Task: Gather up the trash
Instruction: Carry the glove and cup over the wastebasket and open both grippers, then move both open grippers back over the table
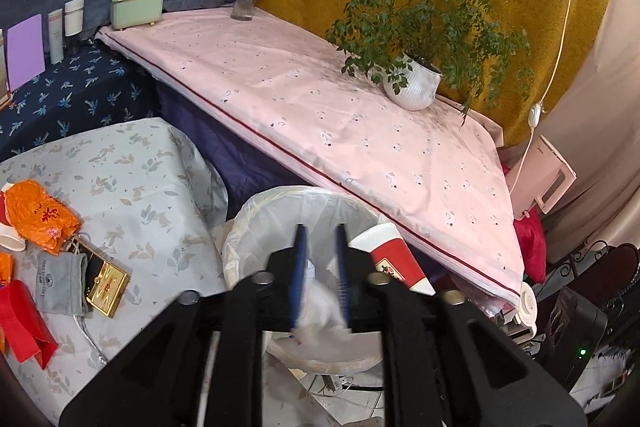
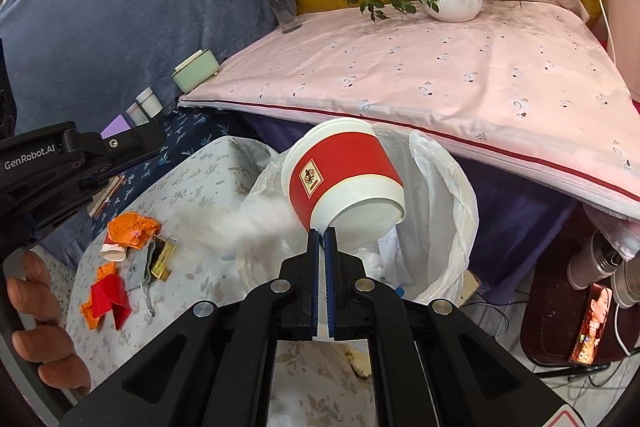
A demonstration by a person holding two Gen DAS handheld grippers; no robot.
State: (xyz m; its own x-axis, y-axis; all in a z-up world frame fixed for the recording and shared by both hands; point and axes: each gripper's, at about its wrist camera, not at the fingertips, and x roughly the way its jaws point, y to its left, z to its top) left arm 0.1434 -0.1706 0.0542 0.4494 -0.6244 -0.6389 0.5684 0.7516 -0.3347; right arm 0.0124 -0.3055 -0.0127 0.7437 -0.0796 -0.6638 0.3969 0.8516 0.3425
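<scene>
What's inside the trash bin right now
The trash bin has a white plastic liner; crumpled white paper shows inside. The red-and-white paper cup, pinched by the right gripper, hangs tilted above it, covering part of the inside; the bottom is hidden.

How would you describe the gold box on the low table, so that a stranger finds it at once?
Start at the low table with the pale leaf-print cloth, left of the lined bin. Near the orange wrapper, a flat gold box lies half under a grey pouch. It is the only shiny metallic thing there; its neighbours are paper, plastic or cloth.
</scene>
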